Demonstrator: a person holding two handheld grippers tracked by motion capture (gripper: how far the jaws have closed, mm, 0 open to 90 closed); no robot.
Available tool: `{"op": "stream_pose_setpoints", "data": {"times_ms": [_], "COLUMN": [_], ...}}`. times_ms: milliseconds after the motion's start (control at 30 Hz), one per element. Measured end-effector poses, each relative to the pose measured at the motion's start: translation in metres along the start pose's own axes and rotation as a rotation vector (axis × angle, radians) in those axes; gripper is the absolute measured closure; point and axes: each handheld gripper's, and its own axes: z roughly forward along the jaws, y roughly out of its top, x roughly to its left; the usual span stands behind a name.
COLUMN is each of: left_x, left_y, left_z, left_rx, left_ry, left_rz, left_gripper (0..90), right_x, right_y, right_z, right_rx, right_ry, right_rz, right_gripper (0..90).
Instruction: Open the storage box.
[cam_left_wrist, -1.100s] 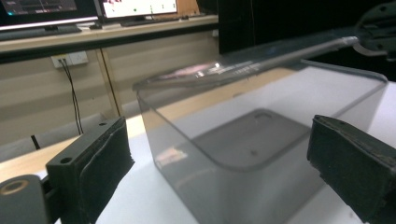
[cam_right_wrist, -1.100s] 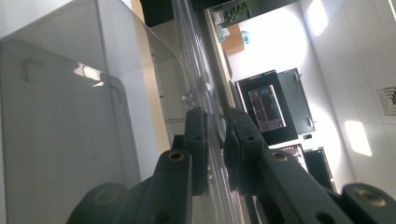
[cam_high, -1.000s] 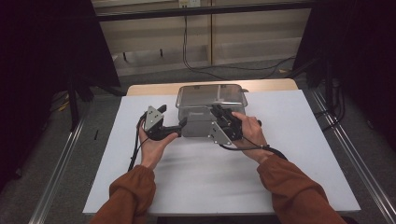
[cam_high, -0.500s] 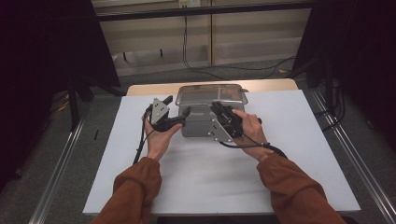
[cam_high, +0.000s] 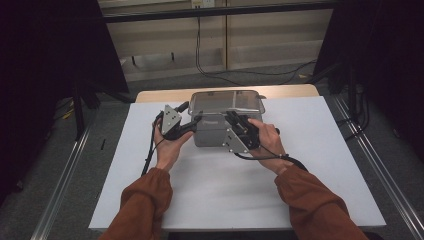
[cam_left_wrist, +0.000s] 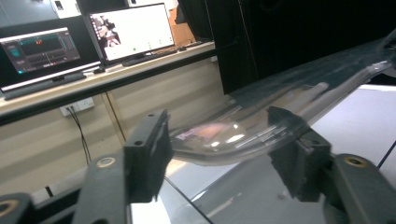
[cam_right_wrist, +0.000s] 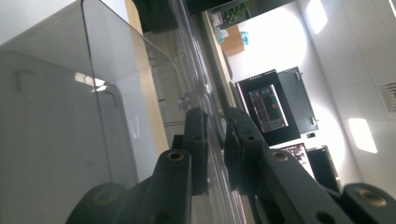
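Since a second ago, left tool (cam_high: 192, 121) rises toward the box (cam_high: 225, 117) at frame centre on the surface (cam_high: 320, 165), jaws wide around its lid rim. Right tool (cam_high: 235, 120) pinches the rim. I'd close squarely before lifting.

No legible text, labels, brands, numbers or signs in any view, monitor screens (cam_left_wrist: 88, 39) in the left gripper view lit but their content too blurred to read, wall-mounted display (cam_right_wrist: 268, 109) in the right gripper view likewise unreadable
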Motion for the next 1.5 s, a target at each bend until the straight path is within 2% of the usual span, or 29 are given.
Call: {"op": "stream_pose_setpoints", "data": {"times_ms": [67, 167, 233, 267, 367, 500, 567, 700, 833, 1033, 1133, 1167, 1300, 1367, 1500], "left_x": [0.000, 0.000, 0.001, 0.001, 0.001, 0.002, 0.002, 0.003, 0.003, 0.004, 0.005, 0.005, 0.005, 0.005, 0.005], "left_y": [-0.001, -0.002, -0.002, -0.002, -0.002, -0.001, -0.001, -0.002, -0.001, 0.000, -0.001, -0.001, 0.000, 0.000, 0.001], "left_z": [0.000, 0.001, 0.001, 0.001, 0.000, -0.001, -0.001, -0.001, -0.001, -0.001, -0.001, -0.001, -0.001, -0.001, -0.001], "left_rx": [0.006, 0.013, 0.008, 0.008, 0.016, 0.012, 0.016, 0.020, 0.013, 0.006, 0.008, 0.008, 0.009, 0.009, 0.014], "left_ry": [-0.009, -0.001, -0.001, -0.002, -0.001, -0.003, -0.001, -0.003, 0.001, 0.001, -0.003, -0.003, -0.003, 0.000, 0.003], "left_rz": [0.011, 0.025, 0.015, 0.013, 0.004, -0.043, -0.030, -0.036, -0.033, -0.056, -0.053, -0.052, -0.054, -0.056, -0.066], "left_gripper": [43.0, 46.9, 48.3, 49.0, 50.0, 49.5, 49.8, 51.1, 51.7, 52.0, 52.7, 52.9, 53.0, 53.2, 54.2], "right_x": [0.002, 0.002, 0.002, 0.001, -0.002, -0.005, -0.004, -0.004, -0.006, -0.014, -0.017, -0.018, -0.023, -0.023, -0.021], "right_y": [-0.002, -0.003, -0.004, -0.005, -0.008, -0.015, -0.018, -0.028, -0.038, -0.051, -0.057, -0.060, -0.073, -0.078, -0.089], "right_z": [-0.001, -0.001, -0.001, -0.001, -0.001, -0.003, -0.003, -0.003, -0.003, -0.003, -0.003, -0.004, -0.003, -0.002, 0.002], "right_rx": [-0.004, -0.008, -0.008, -0.006, -0.010, -0.022, -0.026, -0.019, -0.002, 0.040, 0.066, 0.073, 0.068, 0.071, 0.094], "right_ry": [0.004, 0.016, 0.021, 0.028, 0.048, 0.057, 0.065, 0.085, 0.075, 0.066, 0.083, 0.087, 0.098, 0.117, 0.118], "right_rz": [0.012, 0.031, 0.049, 0.073, 0.129, 0.225, 0.262, 0.370, 0.465, 0.547, 0.617, 0.653, 0.742, 0.766, 0.789], "right_gripper": [78.4, 77.2, 75.1, 71.6, 69.5, 59.2, 52.6, 36.8, 27.0, 22.1, 18.0, 17.9, 14.0, 9.7, 16.2]}}
